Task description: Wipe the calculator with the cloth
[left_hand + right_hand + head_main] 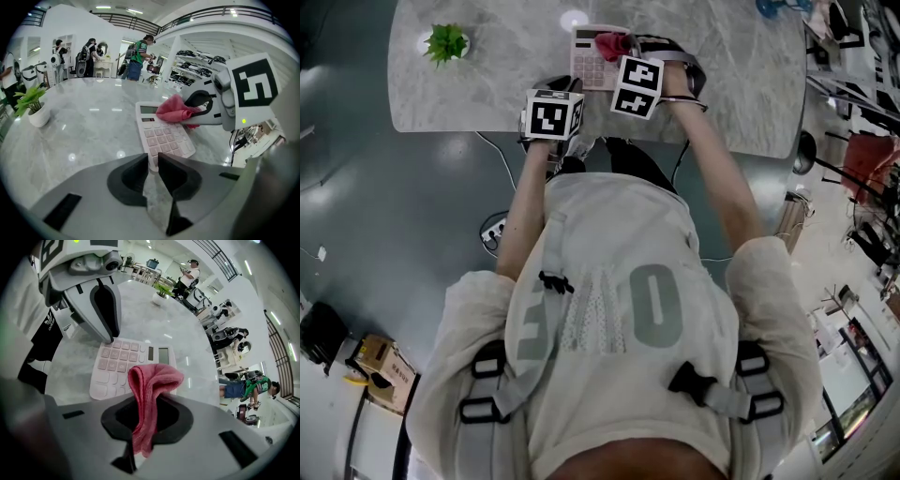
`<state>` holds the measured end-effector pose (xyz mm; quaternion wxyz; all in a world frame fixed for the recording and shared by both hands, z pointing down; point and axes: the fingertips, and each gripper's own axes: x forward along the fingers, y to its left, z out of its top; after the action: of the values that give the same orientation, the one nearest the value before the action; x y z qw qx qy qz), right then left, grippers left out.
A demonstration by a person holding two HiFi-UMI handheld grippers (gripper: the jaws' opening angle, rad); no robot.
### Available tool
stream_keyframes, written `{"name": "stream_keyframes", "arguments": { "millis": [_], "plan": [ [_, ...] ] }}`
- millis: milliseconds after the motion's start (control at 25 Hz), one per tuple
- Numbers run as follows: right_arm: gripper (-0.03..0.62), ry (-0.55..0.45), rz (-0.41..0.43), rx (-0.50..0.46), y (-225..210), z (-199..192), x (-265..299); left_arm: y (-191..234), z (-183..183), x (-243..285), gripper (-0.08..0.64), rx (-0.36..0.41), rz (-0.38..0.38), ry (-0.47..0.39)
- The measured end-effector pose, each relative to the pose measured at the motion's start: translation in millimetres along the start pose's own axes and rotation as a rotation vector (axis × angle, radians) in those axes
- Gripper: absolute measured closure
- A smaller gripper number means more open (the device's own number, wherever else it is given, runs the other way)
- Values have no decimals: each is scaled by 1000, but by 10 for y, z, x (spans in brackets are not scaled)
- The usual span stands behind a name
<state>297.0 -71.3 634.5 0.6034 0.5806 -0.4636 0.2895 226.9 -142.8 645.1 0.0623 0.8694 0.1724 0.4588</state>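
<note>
A pale pink calculator [589, 64] lies on the marble table [487, 84], just beyond the near edge. My left gripper [153, 161] is closed to a narrow gap on the calculator's [164, 136] near edge, and its finger [105, 305] comes down on that corner. My right gripper [146, 401] is shut on a pink cloth [150, 380], which bulges out past the jaws. That cloth [173, 110] hangs over the display end of the calculator [122, 362], at or just above its keys. In the head view the cloth [612, 44] shows just beyond the right gripper's marker cube [637, 86].
A small potted plant [445, 42] stands at the table's left end. Cables and a power strip [492, 232] lie on the floor below the table's near edge. Several people stand at desks far behind the table [136, 56].
</note>
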Motion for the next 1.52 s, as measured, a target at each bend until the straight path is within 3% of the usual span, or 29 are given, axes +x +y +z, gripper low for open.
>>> {"name": "stream_keyframes", "arguments": {
  "millis": [840, 1520],
  "plan": [
    [537, -37, 111, -9, 740, 107, -221, 4, -8, -7, 480, 14, -18, -17],
    [537, -17, 131, -2, 1007, 120, -311, -26, 6, -26, 480, 25, -45, -22]
  ]
}}
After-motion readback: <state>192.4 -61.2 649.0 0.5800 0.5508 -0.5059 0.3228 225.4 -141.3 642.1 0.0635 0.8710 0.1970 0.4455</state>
